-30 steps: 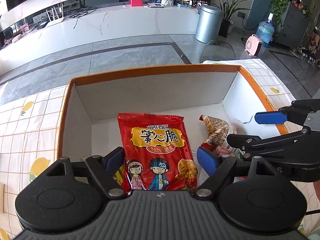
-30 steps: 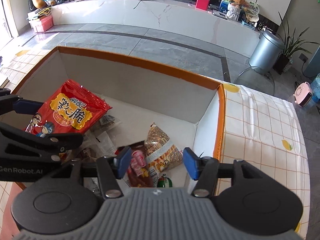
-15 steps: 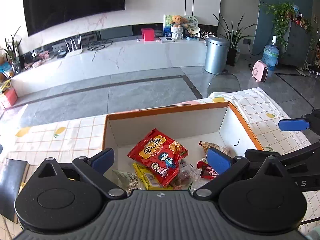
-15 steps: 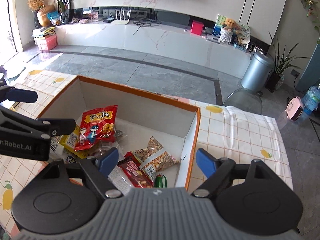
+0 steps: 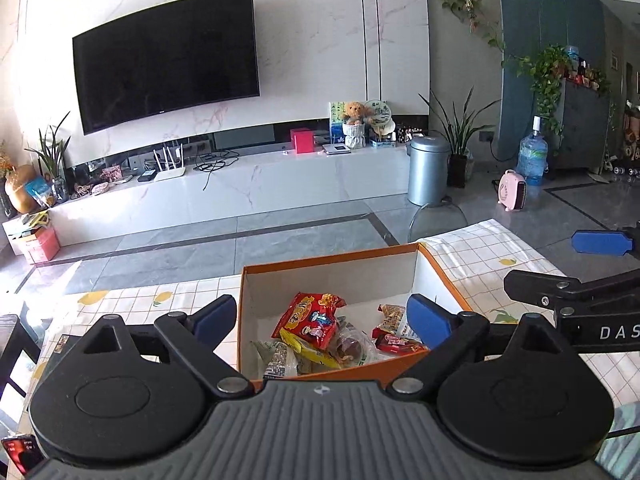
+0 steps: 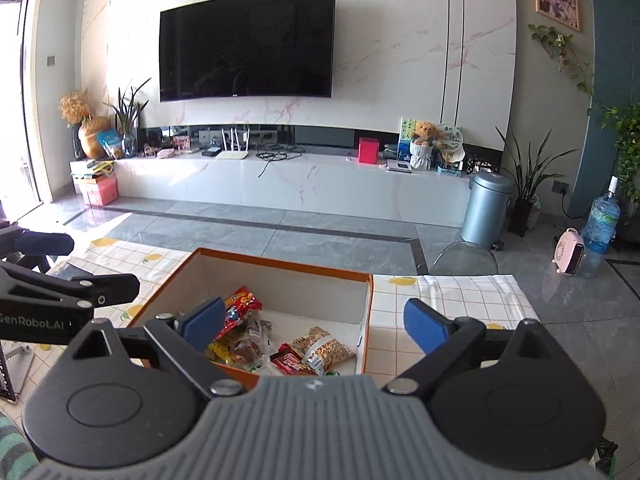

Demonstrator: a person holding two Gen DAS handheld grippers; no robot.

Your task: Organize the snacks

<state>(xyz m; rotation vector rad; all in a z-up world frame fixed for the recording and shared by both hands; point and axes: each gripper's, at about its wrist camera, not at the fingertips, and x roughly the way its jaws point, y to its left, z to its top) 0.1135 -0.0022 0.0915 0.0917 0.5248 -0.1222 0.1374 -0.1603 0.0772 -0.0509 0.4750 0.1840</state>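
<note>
An orange-rimmed cardboard box (image 5: 328, 265) sits on the checked tablecloth and holds several snack packets. A red packet (image 5: 310, 316) lies on top at the left, a brown packet (image 6: 322, 346) at the right. The box also shows in the right wrist view (image 6: 288, 270). My left gripper (image 5: 322, 318) is open and empty, raised above the box's near side. My right gripper (image 6: 316, 318) is open and empty, also raised above the box. Each gripper shows at the edge of the other's view.
The white tablecloth with lemon print (image 5: 480, 248) covers the table around the box. A clear chair back (image 6: 464, 258) stands beyond the far edge. A dark object (image 5: 16, 344) lies at the table's left. Beyond lie grey floor, a TV wall and a metal bin (image 5: 428, 170).
Both grippers have pulled up and back from inside the box. The left gripper let go of the red packet, which now lies in the box. Both jaws have opened wider.
</note>
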